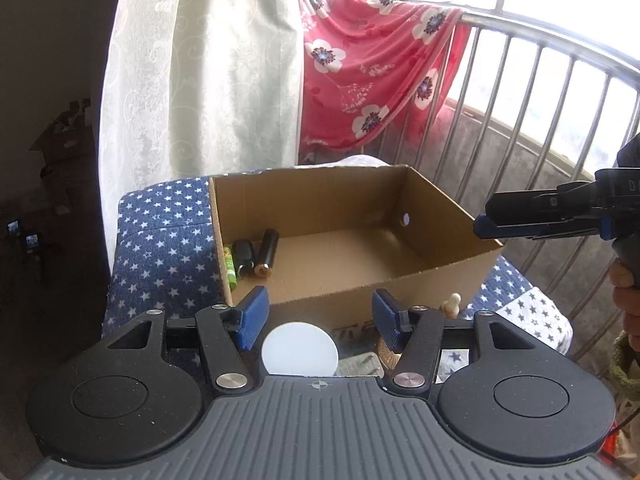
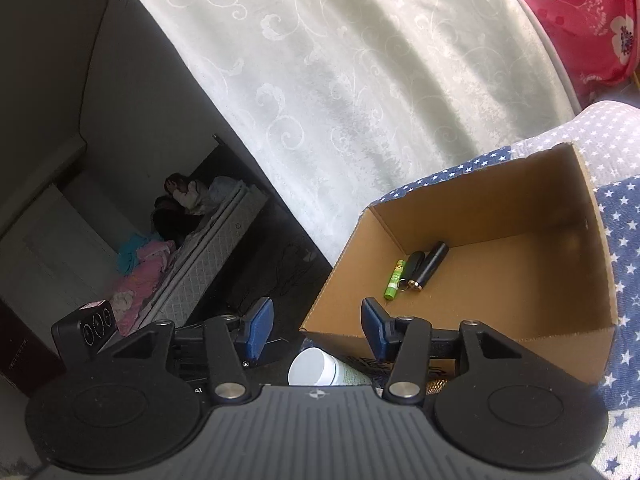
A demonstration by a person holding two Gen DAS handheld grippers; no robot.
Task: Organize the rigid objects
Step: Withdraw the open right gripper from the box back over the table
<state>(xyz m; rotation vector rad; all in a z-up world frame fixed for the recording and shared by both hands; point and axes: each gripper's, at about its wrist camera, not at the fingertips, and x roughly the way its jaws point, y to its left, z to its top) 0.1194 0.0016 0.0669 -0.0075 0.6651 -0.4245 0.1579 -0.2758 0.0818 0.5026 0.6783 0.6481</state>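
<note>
The box sits open-topped on the star cloth, and in its corner at 9 o'clock lie 3 small things side by side: a green tube against the wall, a black fob next to it, and a dark cylinder with a brassy end, touching or nearly touching one another. The left gripper hovers just outside the box's near wall, its blue pads spread wide with nothing between them; through that gap, at 6 o'clock of the box, a white bottle shows its round end to the camera. At 5 o'clock of the box a small wooden peg stands by the wall, partly hidden behind the right-hand finger, with a woven thing and a foil pack below it, both too covered to name better. The right gripper reaches in from 3 o'clock over the box's rim, seen side-on there. Its own camera settles it: the right gripper is spread open and empty, hanging above the box's near corner, the same 3 items lying further in toward 12 o'clock. The bottle lies on its side just below those pads, outside the box. A pale curtain and a red flowered cloth over a rail fill the background.
</note>
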